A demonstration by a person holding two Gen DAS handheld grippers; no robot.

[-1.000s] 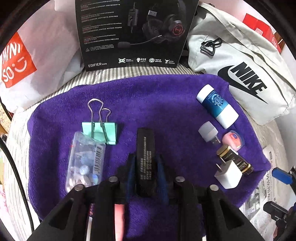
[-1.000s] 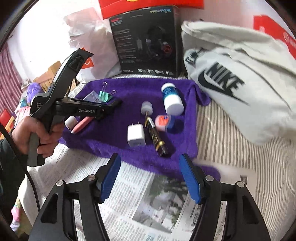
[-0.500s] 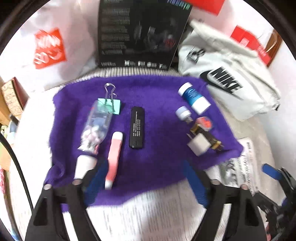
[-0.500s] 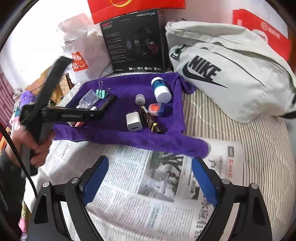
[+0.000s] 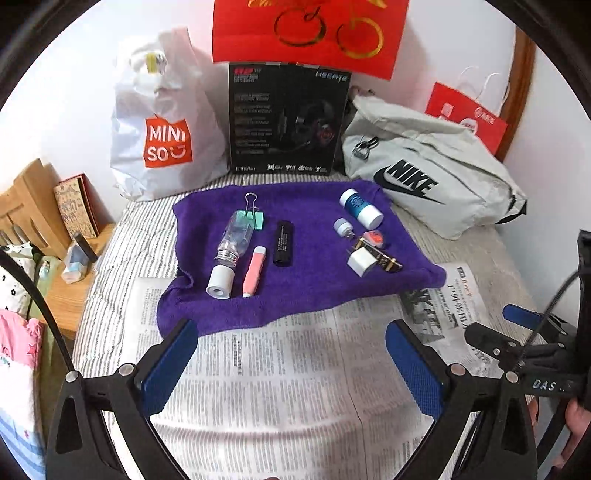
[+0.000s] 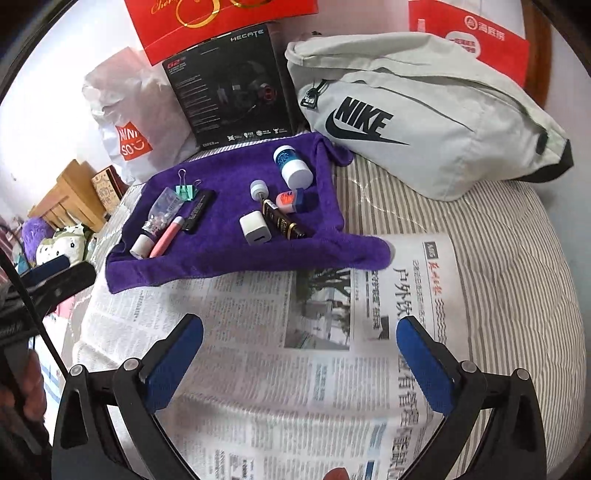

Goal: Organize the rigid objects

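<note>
L gripper [image 5: 291, 365]: I hold it above the newspaper [image 5: 280, 387], jaws wide, nothing between the blue pads [image 5: 413, 373].
R gripper [image 6: 299, 365]: jaws wide too, empty, over the newspaper, short of the towel [image 6: 221, 254].
Towel: purple, spread on striped bedding [image 6: 498, 266], front edge lapping onto the newspaper.
L group on towel: clear bottle [image 5: 231, 247] w/ white cap, pink pen [image 5: 253, 271] just beside it, black stick [image 5: 283, 243] lying lengthwise next over, green clip [image 5: 255, 218] at the bottle's far end.
R group: blue-white bottle [image 5: 361, 208] on its side at far edge; small white plug [image 5: 342, 226] near it; pink-blue case [image 5: 373, 238]; white charger [image 5: 361, 261] touching a black-gold tube [image 5: 384, 256].
Gap: the two groups sit well apart, bare towel between.
Behind towel: Miniso bag [image 5: 162, 122], black box [image 5: 286, 118], grey Nike bag [image 5: 424, 173], red bags [image 5: 310, 33] vs wall.
Far L: wood stand [image 5: 40, 221], off the bed.
</note>
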